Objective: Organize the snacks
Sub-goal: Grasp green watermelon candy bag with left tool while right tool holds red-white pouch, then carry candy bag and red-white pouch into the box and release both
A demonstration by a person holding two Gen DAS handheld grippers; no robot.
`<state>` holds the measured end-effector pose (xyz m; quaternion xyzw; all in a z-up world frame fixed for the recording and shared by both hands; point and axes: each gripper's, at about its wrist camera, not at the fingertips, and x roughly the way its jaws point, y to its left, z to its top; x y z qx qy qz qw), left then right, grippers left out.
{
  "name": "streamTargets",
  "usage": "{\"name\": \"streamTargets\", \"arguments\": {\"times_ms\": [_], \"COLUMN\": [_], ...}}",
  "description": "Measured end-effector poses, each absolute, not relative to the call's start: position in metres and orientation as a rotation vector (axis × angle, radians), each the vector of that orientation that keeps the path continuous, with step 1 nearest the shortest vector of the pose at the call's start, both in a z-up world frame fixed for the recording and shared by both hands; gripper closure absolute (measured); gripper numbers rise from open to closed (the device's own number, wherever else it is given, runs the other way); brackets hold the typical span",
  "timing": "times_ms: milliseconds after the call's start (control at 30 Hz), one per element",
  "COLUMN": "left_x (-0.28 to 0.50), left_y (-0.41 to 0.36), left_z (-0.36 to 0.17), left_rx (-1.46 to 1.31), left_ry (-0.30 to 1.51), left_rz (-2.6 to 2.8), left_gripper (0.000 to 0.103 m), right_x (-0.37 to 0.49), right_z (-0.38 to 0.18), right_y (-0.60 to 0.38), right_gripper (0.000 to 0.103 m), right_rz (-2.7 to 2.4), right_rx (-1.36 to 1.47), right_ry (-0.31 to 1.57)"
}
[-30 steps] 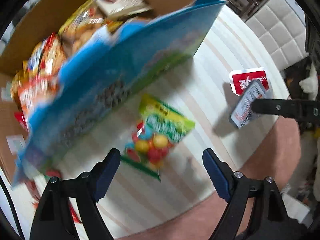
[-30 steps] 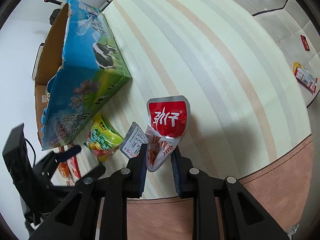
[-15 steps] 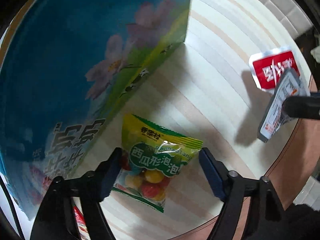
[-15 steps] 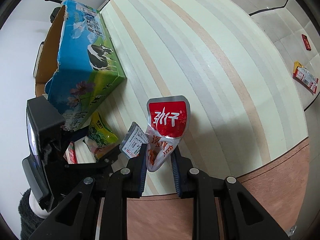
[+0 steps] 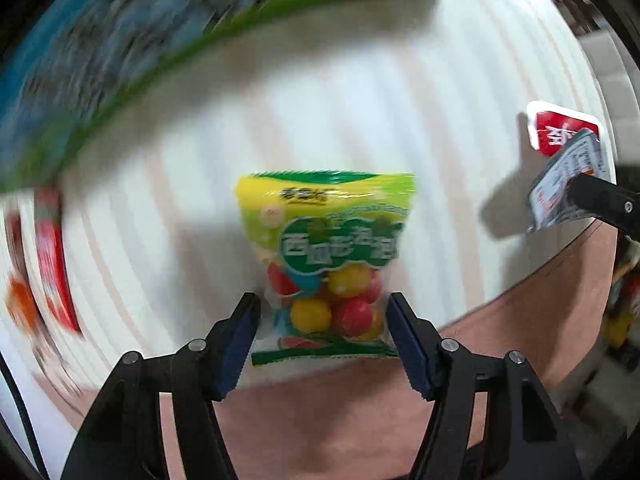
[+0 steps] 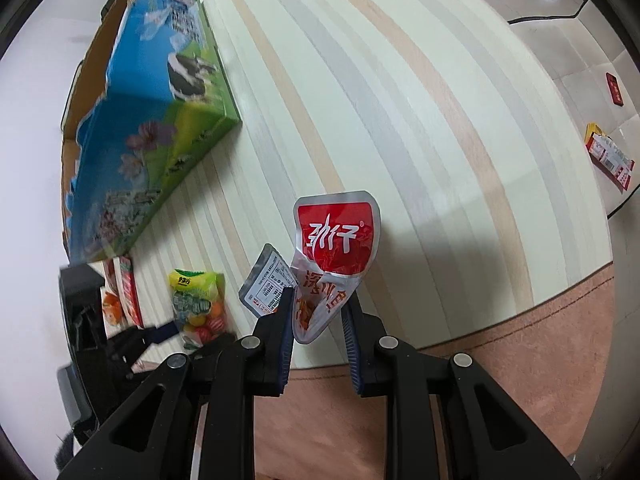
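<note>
Two hand-held grippers are in play, and the left hand-held gripper (image 5: 322, 318) is where the change is. A second ago I had it hovering above the box (image 6: 148, 128), spread wide; half a second ago it had dropped toward the candy bag (image 5: 326, 256). Now its blue pads (image 5: 240, 332) straddle the lower end of that bag, one on each side, still released, with a sliver of gap at the left pad. The bag lies flat on the striped counter (image 5: 360, 100), filling the centre of my left view, box edge blurred at 11 o'clock, a red-and-white packet (image 5: 50, 256) at 9 o'clock.

My right hand-held gripper (image 6: 318, 322) has not altered: it stays clenched on the red fish-snack pouch (image 6: 336, 248), lifted off the counter, with a grey-labelled packet (image 6: 266, 286) sticking out at 10 o'clock from the jaws.

By my reading, the left side is lined up for a pinch; closing comes next, then both snacks can go to the box at 10 o'clock in the right view.
</note>
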<state>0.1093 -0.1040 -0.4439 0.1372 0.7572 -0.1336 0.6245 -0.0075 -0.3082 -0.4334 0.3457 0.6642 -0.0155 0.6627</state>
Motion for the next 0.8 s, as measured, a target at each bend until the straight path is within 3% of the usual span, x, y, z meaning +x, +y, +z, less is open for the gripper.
{"name": "streamTargets", "arguments": {"times_ms": [400,467,633,800], "left_x": [0.121,0.118,0.132,0.127], "left_y": [-0.051,-0.063,-0.079,-0.108], "left_z": [-0.441,-0.445,-0.451,-0.466], "left_rx": [0.241,0.243,0.248,0.281], "left_ry": [1.761,1.757,1.75,1.74], "left_rz": [-0.291,-0.28,-0.267,-0.248], "left_gripper": [0.04,0.04,0.04,0.04], "right_x": [-0.007,-0.011,-0.007,0.003], "right_z": [-0.456,-0.459,-0.461,-0.457], "right_y": [-0.288,-0.292,-0.294,-0.291], "right_gripper": [0.076,0.062,0.039,0.036], "right_rz": [-0.016,-0.021,-0.049,-0.098], "right_rx": [0.812,0.838,0.888,0.896], "right_ry": [1.551,1.55,1.524,1.506]}}
